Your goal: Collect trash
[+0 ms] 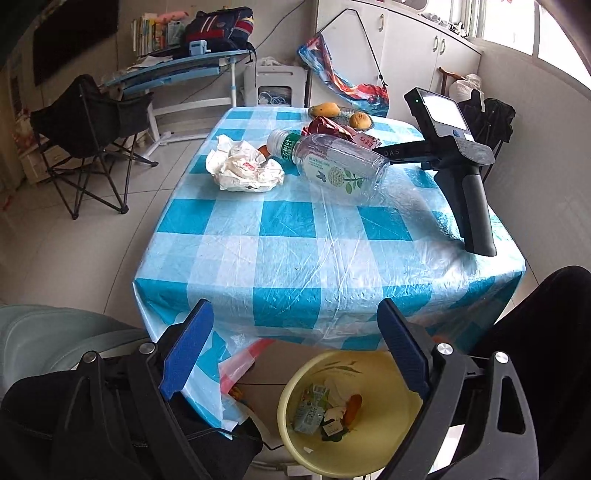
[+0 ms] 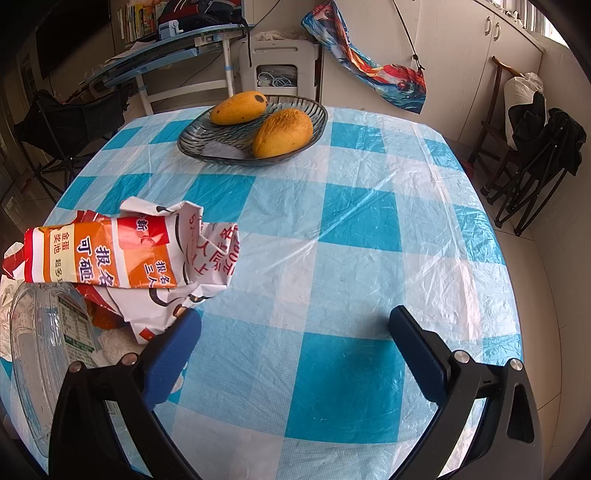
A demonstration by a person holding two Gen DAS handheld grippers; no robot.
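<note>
My left tool hangs spread & empty over the yellow plastic bin, some trash inside. Clear plastic bottle, crumpled white paper, red-orange wrapper left on blue-checked surface; right tool spread, empty.

I am looking across a surface covered in blue-and-white checked plastic, standing on a pale tiled floor. A black folding chair is sitting at the left beside a blue tilted desk piled with books. White cabinets are lining the far wall, and daylight is pouring through a window at the upper right.
</note>
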